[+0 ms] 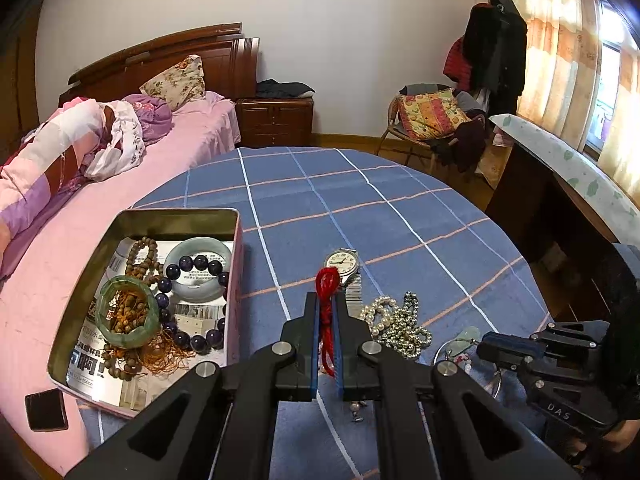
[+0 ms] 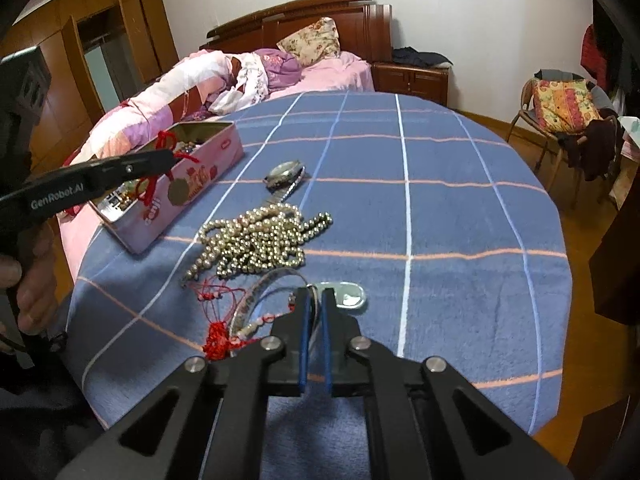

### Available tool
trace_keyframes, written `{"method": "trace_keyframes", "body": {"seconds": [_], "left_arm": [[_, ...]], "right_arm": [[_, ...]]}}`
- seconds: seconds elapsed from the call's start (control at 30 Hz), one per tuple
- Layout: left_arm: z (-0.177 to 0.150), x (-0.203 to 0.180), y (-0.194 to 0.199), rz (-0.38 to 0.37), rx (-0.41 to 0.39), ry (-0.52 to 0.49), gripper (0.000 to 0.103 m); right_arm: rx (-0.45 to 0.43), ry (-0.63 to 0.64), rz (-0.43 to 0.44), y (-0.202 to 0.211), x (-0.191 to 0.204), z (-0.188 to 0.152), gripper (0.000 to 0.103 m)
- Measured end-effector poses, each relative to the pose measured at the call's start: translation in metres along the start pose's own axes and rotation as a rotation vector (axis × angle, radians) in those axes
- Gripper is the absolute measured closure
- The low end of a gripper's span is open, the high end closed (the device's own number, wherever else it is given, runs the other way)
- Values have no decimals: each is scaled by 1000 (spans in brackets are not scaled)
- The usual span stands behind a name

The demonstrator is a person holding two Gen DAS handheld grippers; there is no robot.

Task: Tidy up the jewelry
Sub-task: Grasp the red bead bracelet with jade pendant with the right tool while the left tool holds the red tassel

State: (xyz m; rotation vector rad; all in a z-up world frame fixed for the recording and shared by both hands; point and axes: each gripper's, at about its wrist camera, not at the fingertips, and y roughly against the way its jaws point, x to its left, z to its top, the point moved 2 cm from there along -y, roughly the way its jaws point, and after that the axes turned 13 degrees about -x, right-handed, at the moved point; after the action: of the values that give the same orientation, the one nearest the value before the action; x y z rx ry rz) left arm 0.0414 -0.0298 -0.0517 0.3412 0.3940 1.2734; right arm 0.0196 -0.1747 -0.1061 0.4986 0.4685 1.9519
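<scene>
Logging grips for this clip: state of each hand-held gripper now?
Left hand-held gripper: shut on red cord.
Right hand-held gripper: shut on thin bangle.

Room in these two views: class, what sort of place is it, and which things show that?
Most likely a home bedroom: a bed with a pillow, a nightstand, and clothes on a stand.

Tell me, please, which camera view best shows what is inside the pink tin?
The left wrist view: it looks down into the pink tin, showing bead strings and bangles. The right wrist view shows mainly its decorated side wall, with the contents barely visible.
</scene>
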Motion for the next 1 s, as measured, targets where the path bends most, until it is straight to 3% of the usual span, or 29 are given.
{"method": "trace_keyframes", "body": {"seconds": [0.57,0.7,0.73,0.77,0.83,1.0], "left_arm": [[10,8,16,3,-37,18,99],[11,12,19,7,-42,22,99],[11,14,19,12,-41,25,99],[11,15,18,14,-38,30,99],[11,17,19,19,-35,35,99],[10,20,21,22,-34,40,99]], "right_arm": [[-105,39,-13,16,12,36,97],[-75,39,-30,8,5,33,97],[-52,44,-42,4,4,31,90],[-32,45,-59,0,1,27,72],[-7,37,-75,-5,-4,20,58],[70,76,-114,-13,-7,2,62]]}}
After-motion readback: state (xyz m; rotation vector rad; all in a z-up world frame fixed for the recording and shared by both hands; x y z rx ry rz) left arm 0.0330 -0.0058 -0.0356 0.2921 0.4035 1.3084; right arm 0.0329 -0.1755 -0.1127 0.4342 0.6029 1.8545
